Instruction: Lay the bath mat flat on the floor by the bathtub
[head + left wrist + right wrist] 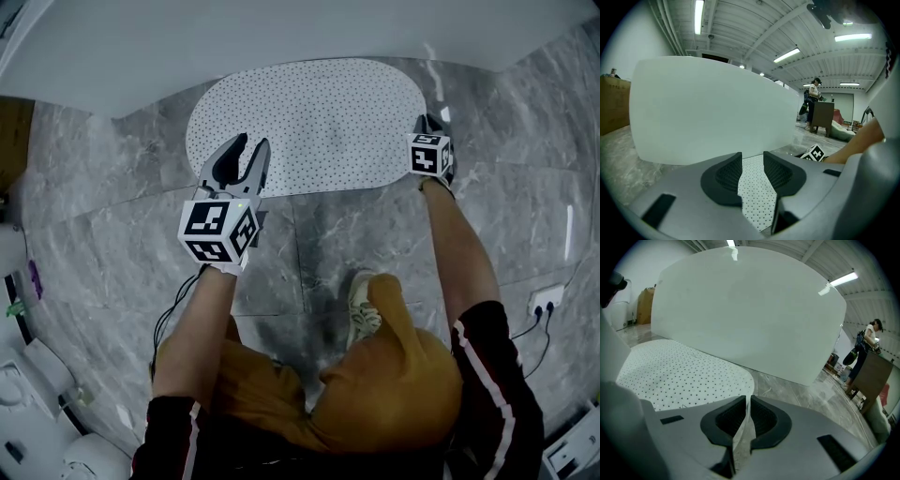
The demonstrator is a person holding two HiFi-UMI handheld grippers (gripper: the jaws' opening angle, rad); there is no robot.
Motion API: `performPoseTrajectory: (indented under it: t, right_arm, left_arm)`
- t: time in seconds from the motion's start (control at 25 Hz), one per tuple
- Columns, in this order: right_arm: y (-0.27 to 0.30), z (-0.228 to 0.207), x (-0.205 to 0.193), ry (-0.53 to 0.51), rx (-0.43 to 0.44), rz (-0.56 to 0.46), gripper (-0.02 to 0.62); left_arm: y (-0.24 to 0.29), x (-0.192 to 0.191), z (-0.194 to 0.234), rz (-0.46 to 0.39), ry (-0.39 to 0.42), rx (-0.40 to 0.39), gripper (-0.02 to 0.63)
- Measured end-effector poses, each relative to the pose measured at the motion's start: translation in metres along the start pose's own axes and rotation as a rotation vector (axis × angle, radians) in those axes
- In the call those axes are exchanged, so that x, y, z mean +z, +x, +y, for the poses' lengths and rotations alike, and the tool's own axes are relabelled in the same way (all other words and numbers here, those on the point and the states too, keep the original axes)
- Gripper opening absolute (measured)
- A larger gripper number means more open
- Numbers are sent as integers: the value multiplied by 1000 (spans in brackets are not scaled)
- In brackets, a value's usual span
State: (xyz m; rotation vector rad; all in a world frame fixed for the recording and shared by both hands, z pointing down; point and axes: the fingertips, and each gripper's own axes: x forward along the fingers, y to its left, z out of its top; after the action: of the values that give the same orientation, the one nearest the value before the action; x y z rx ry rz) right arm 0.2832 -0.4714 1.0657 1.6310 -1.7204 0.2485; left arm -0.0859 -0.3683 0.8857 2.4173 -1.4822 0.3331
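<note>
The white dotted oval bath mat lies spread on the grey marble floor against the white bathtub. My left gripper hovers over the mat's near left edge, open, with nothing between its pads. In the left gripper view the mat shows through the gap of the left gripper. My right gripper is at the mat's right end. In the right gripper view the right gripper is shut on a thin raised fold of the mat's edge, and the rest of the mat lies flat beside the tub.
The person's shoe stands on the floor just behind the mat. A wall socket with cables is at the right, white fixtures at the lower left. Another person stands by a cabinet far off.
</note>
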Motion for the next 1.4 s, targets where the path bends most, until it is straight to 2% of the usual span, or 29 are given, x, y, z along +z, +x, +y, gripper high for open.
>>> performPoseTrajectory:
  t: [0.24, 0.52, 0.72, 0.88, 1.0, 1.2, 1.4]
  right_arm:
    - [-15, -16, -21, 60, -46, 26, 56]
    - [-47, -9, -36, 75, -41, 33, 72]
    - [-80, -10, -45, 54, -45, 41, 72]
    - [-101, -18, -48, 81, -72, 37, 72]
    - [-120, -26, -54, 100, -92, 50, 72]
    - [-154, -37, -41, 32, -81, 43, 72]
    - [-190, -45, -4, 20, -69, 21, 72]
  left_arm:
    - [-6, 5, -7, -3, 21, -16, 153]
    - [-25, 22, -6, -15, 72, -27, 153]
    - [-41, 42, -8, -27, 183, -60, 153]
    - [-55, 61, 4, -57, 194, -54, 153]
    - [-72, 71, 10, -76, 238, -58, 153]
    - [-99, 84, 36, -92, 238, -34, 153]
    - [-122, 92, 61, -84, 233, -7, 153]
